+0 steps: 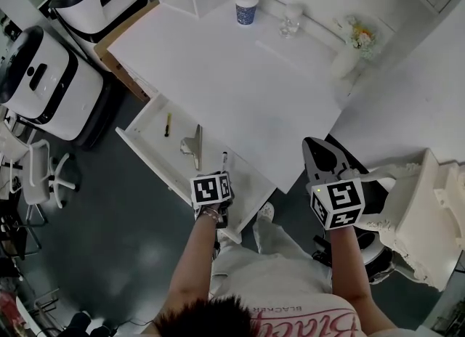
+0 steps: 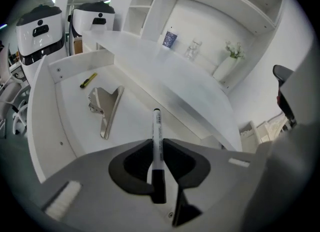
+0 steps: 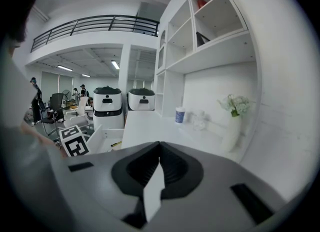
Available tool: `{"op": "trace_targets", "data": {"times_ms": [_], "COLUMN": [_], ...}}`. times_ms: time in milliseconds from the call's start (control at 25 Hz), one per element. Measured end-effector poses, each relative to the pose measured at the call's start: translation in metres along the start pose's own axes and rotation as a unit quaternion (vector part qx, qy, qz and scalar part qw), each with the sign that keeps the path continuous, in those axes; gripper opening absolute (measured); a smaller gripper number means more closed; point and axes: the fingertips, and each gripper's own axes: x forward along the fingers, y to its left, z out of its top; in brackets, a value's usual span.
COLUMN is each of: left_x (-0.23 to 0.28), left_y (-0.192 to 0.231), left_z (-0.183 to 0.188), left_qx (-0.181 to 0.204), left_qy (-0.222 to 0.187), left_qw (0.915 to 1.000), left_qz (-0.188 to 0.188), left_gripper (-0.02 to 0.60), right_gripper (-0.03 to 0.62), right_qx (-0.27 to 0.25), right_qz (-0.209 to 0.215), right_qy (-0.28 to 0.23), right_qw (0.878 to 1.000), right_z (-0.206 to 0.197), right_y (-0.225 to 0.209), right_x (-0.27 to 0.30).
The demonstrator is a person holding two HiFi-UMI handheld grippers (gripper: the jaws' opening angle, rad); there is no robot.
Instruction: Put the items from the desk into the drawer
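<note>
A: As the black-capped marker (image 2: 157, 136) is the thing to follow, where is it?

B: It is pinched between the left gripper's (image 2: 158, 145) fingers (image 2: 134, 162). Its cap is nearest the camera and its far end points out over the open drawer (image 2: 75, 121). I can't tell whether it touches the drawer floor.

A: What lies in the drawer?

B: A silver metal clip (image 2: 107, 108) lies left of the marker, apart from it. A small yellow-and-black tool (image 2: 88, 80) lies farther back.

A: And the right gripper (image 3: 159, 145)?

B: Its fingers are closed tip to tip on nothing, and it hangs just off the near corner of the counter (image 1: 240, 81). At the counter's far side stand a blue cup (image 1: 246, 10), a glass (image 1: 290, 22) and a vase of flowers (image 1: 349, 52).
</note>
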Motion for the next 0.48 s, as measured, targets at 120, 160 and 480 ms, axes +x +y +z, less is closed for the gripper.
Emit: {"op": "trace_targets", "data": {"times_ms": [120, 160, 480], "left_x": [0.016, 0.021, 0.052], "left_y": [0.000, -0.001, 0.005], "left_z": [-0.007, -0.009, -0.024], "left_qx": [0.000, 0.004, 0.014], "left_qy": [0.022, 0.030, 0.080], "left_qw": [0.9997, 0.9995, 0.9959], "left_qz": [0.008, 0.011, 0.041], "left_gripper": [0.075, 0.075, 0.075], "right_gripper": [0.008, 0.008, 0.008], "right_qx": [0.000, 0.000, -0.003], "right_qz": [0.004, 0.005, 0.017], "right_qy": [0.006, 0.008, 0.018], "right_qw": [1.000, 1.000, 1.000], "right_z": [-0.004, -0.005, -0.011], "right_y": [-0.004, -0.005, -0.005], "right_x": [0.004, 0.006, 0.014]}}
